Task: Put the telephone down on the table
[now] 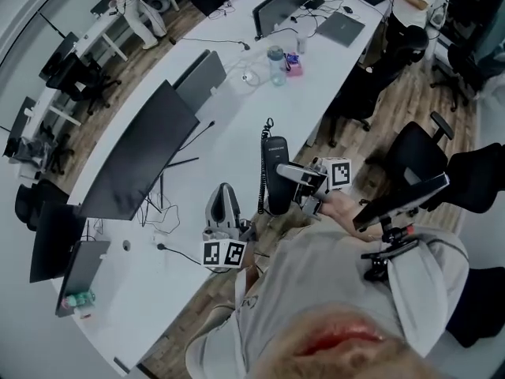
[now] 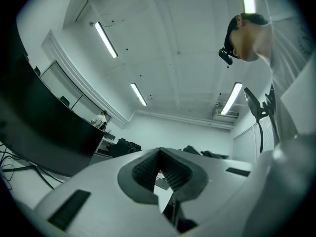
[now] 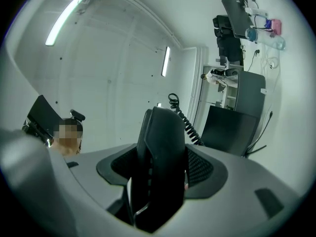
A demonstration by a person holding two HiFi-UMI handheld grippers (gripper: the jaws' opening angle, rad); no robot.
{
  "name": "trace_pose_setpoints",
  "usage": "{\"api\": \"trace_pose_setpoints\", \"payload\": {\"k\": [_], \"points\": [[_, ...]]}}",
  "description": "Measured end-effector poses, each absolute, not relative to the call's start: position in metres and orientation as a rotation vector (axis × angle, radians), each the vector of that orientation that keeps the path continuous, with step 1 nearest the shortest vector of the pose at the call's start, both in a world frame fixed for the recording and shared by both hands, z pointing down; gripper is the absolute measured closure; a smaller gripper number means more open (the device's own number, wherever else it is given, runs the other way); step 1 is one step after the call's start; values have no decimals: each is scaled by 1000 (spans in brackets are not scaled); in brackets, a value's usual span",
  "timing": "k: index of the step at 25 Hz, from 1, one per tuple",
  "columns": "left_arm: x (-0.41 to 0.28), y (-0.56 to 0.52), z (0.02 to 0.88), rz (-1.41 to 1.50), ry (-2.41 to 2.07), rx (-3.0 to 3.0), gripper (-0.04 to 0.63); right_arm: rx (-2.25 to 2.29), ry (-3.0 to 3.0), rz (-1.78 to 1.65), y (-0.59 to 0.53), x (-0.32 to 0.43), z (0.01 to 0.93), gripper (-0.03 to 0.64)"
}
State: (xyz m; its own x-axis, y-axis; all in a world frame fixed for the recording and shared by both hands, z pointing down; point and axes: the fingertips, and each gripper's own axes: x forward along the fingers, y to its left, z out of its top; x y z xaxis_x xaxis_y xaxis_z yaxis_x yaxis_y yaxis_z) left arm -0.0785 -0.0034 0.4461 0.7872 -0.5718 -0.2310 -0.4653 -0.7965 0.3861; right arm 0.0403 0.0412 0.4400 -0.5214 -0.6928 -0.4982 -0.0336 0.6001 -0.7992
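Observation:
My right gripper (image 1: 289,175) is shut on a black telephone handset (image 1: 275,177), which stands upright just above the near edge of the white table (image 1: 237,129). In the right gripper view the handset (image 3: 160,157) fills the space between the jaws of the right gripper (image 3: 161,169). Its coiled cord (image 3: 183,116) runs up behind it, and the same cord (image 1: 263,160) hangs along the handset's left side. My left gripper (image 1: 223,202) sits lower left by the table edge and points upward. The left gripper (image 2: 159,168) shows its jaws shut with nothing held, against the ceiling.
A large dark monitor (image 1: 138,160) stands on the table to the left, a smaller one (image 1: 202,77) behind it. Further back are a water bottle (image 1: 276,65) and a laptop (image 1: 341,28). A black office chair (image 1: 414,172) stands at my right.

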Motion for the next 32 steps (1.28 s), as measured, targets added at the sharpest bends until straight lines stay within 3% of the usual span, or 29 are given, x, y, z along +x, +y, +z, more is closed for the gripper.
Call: {"api": "trace_pose_setpoints", "payload": {"k": [18, 32], "points": [[-170, -81, 462, -510, -1343, 2456, 584, -281, 2089, -1174, -90, -27, 455, 322], [-116, -181, 448, -401, -1545, 2391, 584, -131, 2169, -1346, -215, -18, 496, 322]]}}
